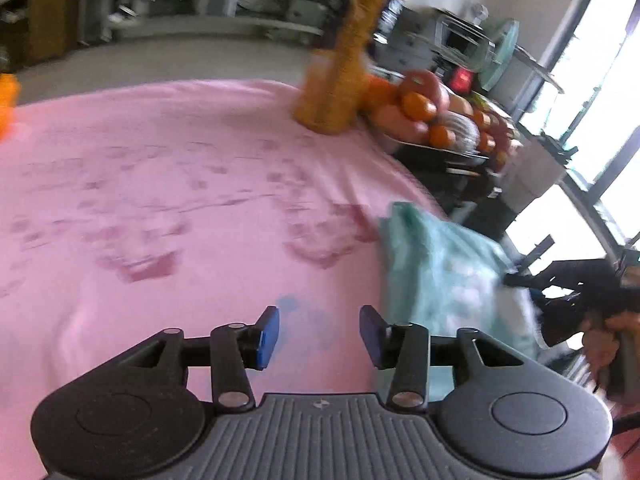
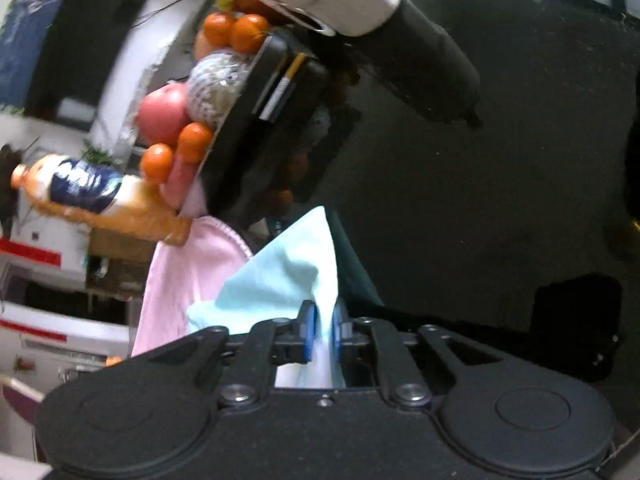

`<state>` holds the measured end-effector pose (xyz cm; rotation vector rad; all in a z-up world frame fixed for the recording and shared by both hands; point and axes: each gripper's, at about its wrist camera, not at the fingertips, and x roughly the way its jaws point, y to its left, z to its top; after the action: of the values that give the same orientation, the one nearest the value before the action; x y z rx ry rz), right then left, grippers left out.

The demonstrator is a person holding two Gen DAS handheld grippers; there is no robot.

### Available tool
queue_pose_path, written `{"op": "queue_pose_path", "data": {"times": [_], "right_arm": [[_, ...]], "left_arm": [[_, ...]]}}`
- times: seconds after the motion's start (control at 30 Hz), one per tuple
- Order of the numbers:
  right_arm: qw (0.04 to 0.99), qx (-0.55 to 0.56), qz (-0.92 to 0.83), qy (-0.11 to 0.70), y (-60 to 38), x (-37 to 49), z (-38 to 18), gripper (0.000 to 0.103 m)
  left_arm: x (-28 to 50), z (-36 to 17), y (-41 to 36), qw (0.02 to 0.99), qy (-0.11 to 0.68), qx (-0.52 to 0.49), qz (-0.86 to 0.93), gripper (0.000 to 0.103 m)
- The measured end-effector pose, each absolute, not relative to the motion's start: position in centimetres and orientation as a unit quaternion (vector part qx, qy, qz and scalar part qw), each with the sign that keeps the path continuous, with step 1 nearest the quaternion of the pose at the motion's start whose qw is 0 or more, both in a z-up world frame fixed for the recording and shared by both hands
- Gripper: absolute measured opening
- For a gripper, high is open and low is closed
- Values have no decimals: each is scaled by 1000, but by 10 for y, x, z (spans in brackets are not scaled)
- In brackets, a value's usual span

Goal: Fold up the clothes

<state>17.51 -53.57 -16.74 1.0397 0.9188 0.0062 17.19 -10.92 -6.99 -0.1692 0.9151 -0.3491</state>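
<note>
A pink cloth [image 1: 180, 180] with a faint dark-pink print lies spread flat over the table. My left gripper [image 1: 320, 334] hovers over its near part, open, with nothing between its blue pads. A crumpled teal garment [image 1: 440, 272] hangs at the cloth's right edge. My right gripper [image 1: 516, 280], held by a hand [image 1: 604, 340], grips it from the right. In the right wrist view the teal garment [image 2: 288, 276] runs up between the blue pads of my right gripper [image 2: 324, 330], which is shut on it. The pink cloth's hemmed corner [image 2: 188, 280] shows to the left.
An orange drink bottle [image 1: 340, 60] stands at the pink cloth's far right corner. Beside it sits a dark tray of oranges and apples [image 1: 432, 116]. Both appear tilted in the right wrist view: the bottle [image 2: 100, 196] and the fruit [image 2: 172, 120]. Shelves and windows lie beyond.
</note>
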Motion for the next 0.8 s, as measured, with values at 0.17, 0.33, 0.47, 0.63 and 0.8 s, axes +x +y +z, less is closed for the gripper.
{"op": "queue_pose_path", "data": {"times": [0.17,0.33,0.47,0.63,0.8], "right_arm": [[786,460,8,413,-534,172,-158,29],[827,376,-12,418,-518,184,-142,33],[838,366,-23,404,-516,202,-141,38],[831,394,-20,392,-518,220,-148,32],[843,354,-35,405,-507,214,-132,5]], "left_arm": [[239,-89,-150,842,490,-120,-193,63],[278,-112,-183,817,530,-118,-193,60],[287,-116,-198,828,516,-110,-189,60],[284,-116,-220,843,496,-61,-198,28],[249,-85,-209,877,428,-25,-219,3]]}}
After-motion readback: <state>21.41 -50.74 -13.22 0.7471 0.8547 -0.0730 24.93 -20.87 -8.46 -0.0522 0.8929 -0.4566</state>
